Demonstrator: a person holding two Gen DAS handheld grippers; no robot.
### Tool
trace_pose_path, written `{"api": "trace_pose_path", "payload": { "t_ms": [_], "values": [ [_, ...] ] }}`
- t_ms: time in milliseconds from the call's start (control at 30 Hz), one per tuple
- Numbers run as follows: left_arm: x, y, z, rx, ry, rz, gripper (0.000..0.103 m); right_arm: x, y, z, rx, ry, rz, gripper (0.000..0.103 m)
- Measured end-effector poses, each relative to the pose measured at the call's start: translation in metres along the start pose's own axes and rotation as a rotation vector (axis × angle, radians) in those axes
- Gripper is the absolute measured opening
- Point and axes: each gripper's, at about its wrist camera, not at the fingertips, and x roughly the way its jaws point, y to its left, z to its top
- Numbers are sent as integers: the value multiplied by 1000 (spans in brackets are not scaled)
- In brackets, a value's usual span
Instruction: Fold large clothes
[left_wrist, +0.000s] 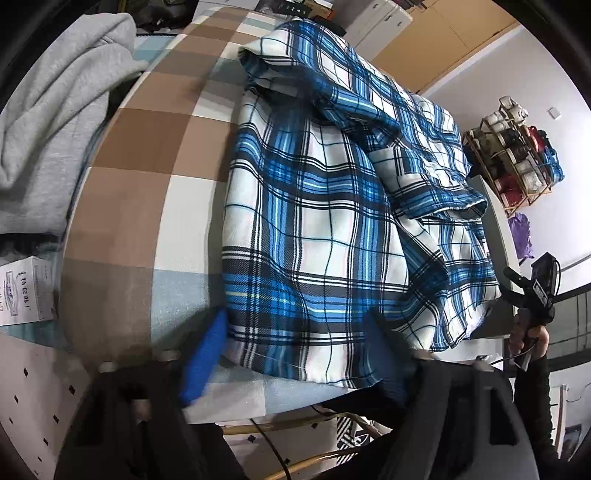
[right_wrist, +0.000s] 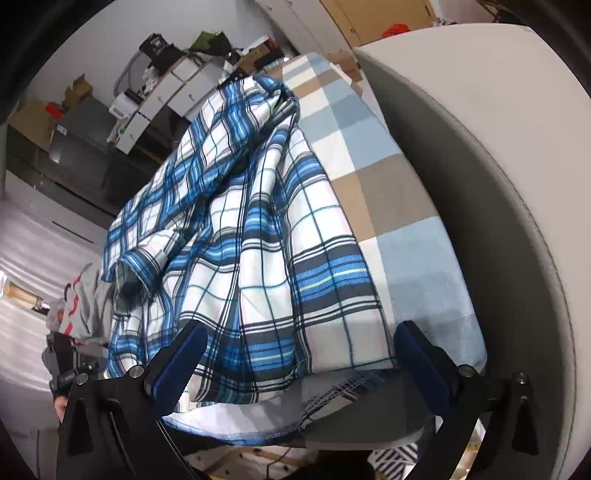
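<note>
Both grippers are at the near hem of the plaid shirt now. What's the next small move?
Probably close the right gripper on the blue-and-white plaid shirt: its jaws stand wide open astride the near hem, which lies rumpled over the checked bedcover's edge.

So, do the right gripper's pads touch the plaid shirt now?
Apart. In the right wrist view the right gripper stands wide open, its blue pads at either side of the plaid shirt hem, not pressing it.

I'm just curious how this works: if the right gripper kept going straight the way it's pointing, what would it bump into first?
Most likely the plaid shirt: the right gripper stands open with the shirt's near hem lying between its fingers, on the checked blanket. Exact depth is hard to judge through the fisheye view.
</note>
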Motion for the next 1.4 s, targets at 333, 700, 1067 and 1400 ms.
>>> {"api": "trace_pose_path", "payload": {
  "t_ms": [333,700,1067,1400],
  "values": [
    [7,-8,10,-23,-7,-108,4,16,10,-2,1,98,47,11],
    [-29,-5,15,-15,-79,-166,4,-38,-3,3,108,-63,233,5],
    [8,9,13,-148,-8,-91,43,-6,8,-8,64,53,125,6],
    [9,9,20,-139,-47,-46,77,-5,7,-12,-4,88,39,6]
  ]
}}
